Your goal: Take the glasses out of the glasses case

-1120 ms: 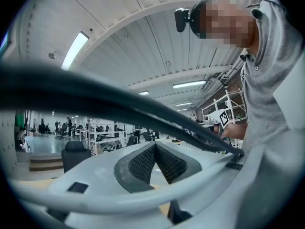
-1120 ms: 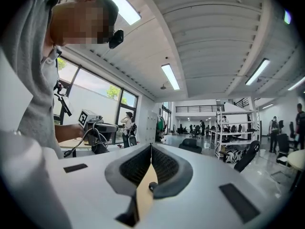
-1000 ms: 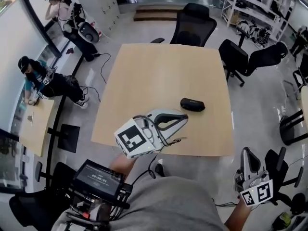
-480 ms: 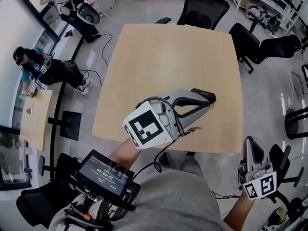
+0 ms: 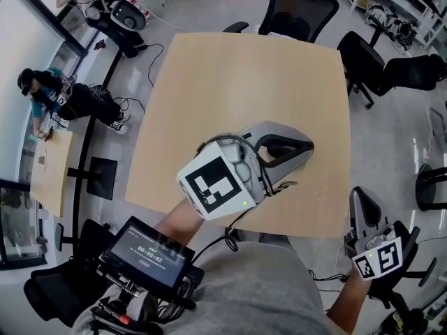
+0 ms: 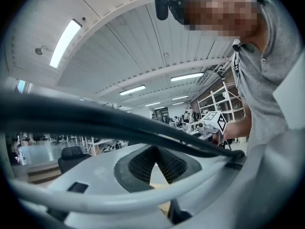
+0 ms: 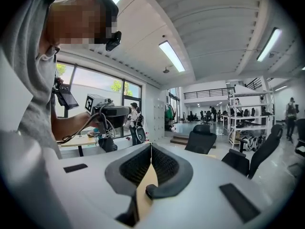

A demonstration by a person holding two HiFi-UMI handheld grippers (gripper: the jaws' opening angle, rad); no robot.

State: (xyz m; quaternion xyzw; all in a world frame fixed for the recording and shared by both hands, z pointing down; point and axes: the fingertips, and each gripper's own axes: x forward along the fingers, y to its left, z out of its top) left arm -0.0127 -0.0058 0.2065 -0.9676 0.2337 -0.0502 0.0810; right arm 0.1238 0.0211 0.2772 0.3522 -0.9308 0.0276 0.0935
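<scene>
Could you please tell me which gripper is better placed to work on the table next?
Left, probably. The left gripper is over the table, jaws shut, while the right gripper hangs off its near corner, over the floor. The case is hidden from view.

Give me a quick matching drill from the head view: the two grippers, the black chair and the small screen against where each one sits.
Things:
1. left gripper
2. right gripper
3. chair
4. screen

Places:
A. at the far edge of the table
B. over the table, near its front edge
C. off the table's near right corner, above the floor
D. bottom left, close to the person's body

Pairs: 1-B, 2-C, 3-A, 4-D
</scene>
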